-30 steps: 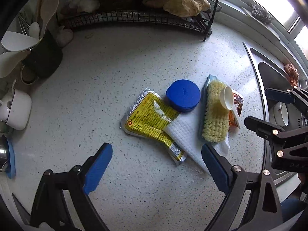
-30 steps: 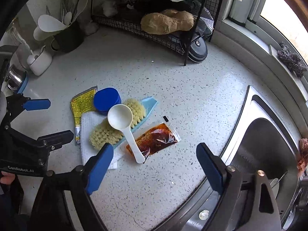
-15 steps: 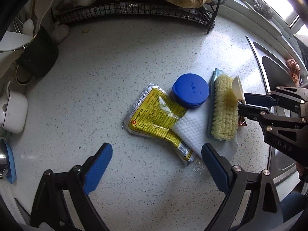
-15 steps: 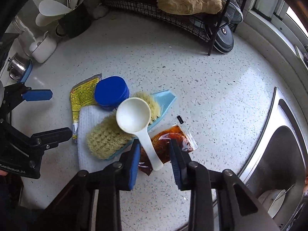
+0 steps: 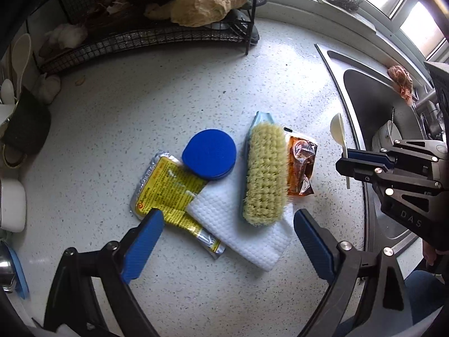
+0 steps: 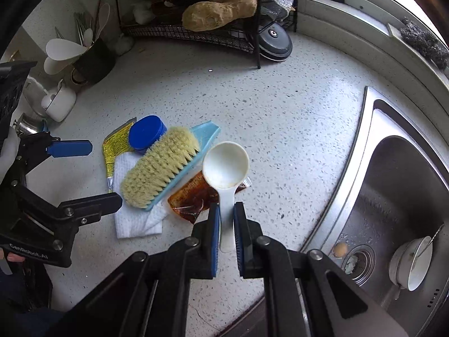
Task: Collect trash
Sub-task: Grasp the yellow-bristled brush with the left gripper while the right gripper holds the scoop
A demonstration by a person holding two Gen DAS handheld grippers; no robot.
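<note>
Spoon (image 6: 225, 168): now lifting off the brush (image 6: 160, 165), hanging mid-frame.
Right gripper (image 6: 226, 226): clenching the spoon handle.
Left gripper (image 5: 224, 241): hovering spread wide, gripping nothing.
Trash: sauce packet (image 6: 193, 196) now lying exposed, centre; yellow wrapper (image 5: 165, 193) lower left.

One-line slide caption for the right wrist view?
Right tool shut on white spoon, lifted above sauce packet beside scrub brush.

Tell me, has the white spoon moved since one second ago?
Yes. The white spoon, clamped in the right gripper, is lifted off the scrub brush toward the sink.
</note>
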